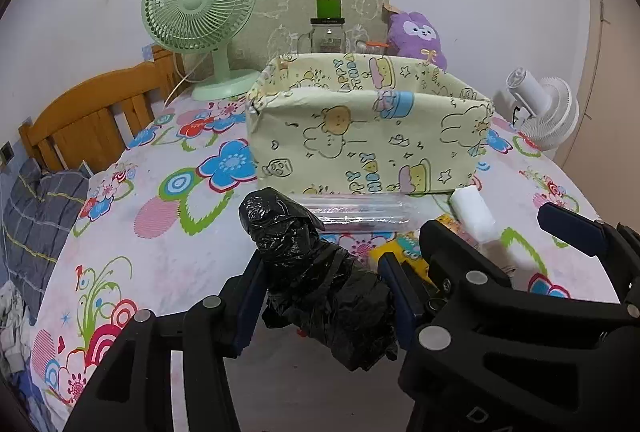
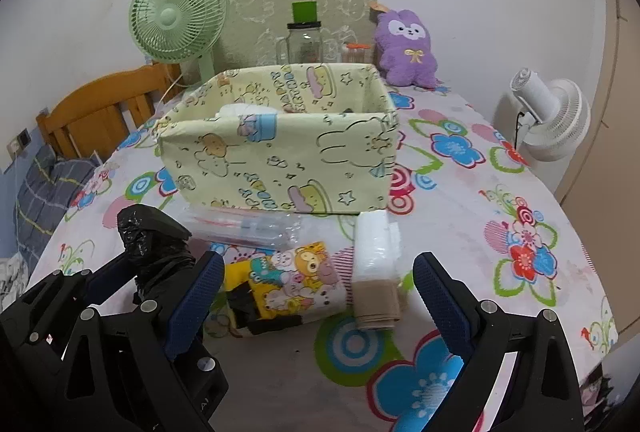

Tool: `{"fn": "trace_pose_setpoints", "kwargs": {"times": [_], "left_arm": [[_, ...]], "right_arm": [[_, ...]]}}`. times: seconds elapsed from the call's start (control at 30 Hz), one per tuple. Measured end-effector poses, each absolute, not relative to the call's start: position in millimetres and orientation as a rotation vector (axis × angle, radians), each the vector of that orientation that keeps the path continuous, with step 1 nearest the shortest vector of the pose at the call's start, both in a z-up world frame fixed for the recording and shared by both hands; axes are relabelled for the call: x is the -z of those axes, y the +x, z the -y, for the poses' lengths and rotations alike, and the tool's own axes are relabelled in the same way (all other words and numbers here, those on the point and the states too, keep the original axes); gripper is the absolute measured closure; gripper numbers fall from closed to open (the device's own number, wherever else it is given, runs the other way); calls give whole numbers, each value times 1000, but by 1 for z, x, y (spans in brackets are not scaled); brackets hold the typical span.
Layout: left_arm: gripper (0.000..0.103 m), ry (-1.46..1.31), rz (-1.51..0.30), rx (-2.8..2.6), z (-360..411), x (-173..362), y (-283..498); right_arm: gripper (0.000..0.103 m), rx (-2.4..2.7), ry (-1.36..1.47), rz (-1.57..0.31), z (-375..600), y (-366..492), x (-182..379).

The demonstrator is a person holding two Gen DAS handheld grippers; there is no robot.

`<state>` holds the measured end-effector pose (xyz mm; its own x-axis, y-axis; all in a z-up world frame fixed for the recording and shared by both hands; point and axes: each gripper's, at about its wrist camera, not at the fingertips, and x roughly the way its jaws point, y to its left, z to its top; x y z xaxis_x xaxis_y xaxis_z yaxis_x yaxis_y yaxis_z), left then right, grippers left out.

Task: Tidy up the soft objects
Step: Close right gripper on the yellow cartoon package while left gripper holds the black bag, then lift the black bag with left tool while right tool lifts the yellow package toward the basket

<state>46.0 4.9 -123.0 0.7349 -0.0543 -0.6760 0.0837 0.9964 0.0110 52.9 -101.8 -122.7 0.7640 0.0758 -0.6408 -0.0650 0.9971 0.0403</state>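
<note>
My left gripper (image 1: pixel 320 272) is shut on a roll of black plastic bags (image 1: pixel 316 272), held above the floral bedspread in front of the pale yellow cartoon-print fabric bin (image 1: pixel 360 136). The roll also shows in the right wrist view (image 2: pixel 156 244). My right gripper (image 2: pixel 316 272) is open and empty, hovering over a yellow cartoon-print pouch (image 2: pixel 296 280) and a white tissue pack (image 2: pixel 376 256) with a beige band. A clear plastic packet (image 2: pixel 248 226) lies against the bin's (image 2: pixel 280 152) front. Something white sits inside the bin.
A green fan (image 2: pixel 176 20), a glass jar (image 2: pixel 305 40) and a purple plush toy (image 2: pixel 406 48) stand behind the bin by the wall. A white fan (image 2: pixel 556 120) is at the right edge. A wooden headboard (image 2: pixel 104 104) is to the left.
</note>
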Motion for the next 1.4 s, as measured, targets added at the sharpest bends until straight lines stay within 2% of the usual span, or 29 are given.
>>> {"fn": "trace_pose_setpoints", "kwargs": {"times": [0.77,0.87,0.93,1.13,1.4], "left_arm": [[46,58,-818,110,-8,150,60],[46,52,-824,107,-7,150,61],[46,52,-826,102,-6,150,61],[47,61,-826,108,0,148,58],[48,65,-795,126,11,135,52]], "right_arm": [[6,-117,5,-797,86,79,157],[13,-132,16,-805,86,81,159],[23,-145,27,-809,87,81,160],[27,-143,31,-796,94,79,159],[28,-130,44,-763,105,70,148]]}}
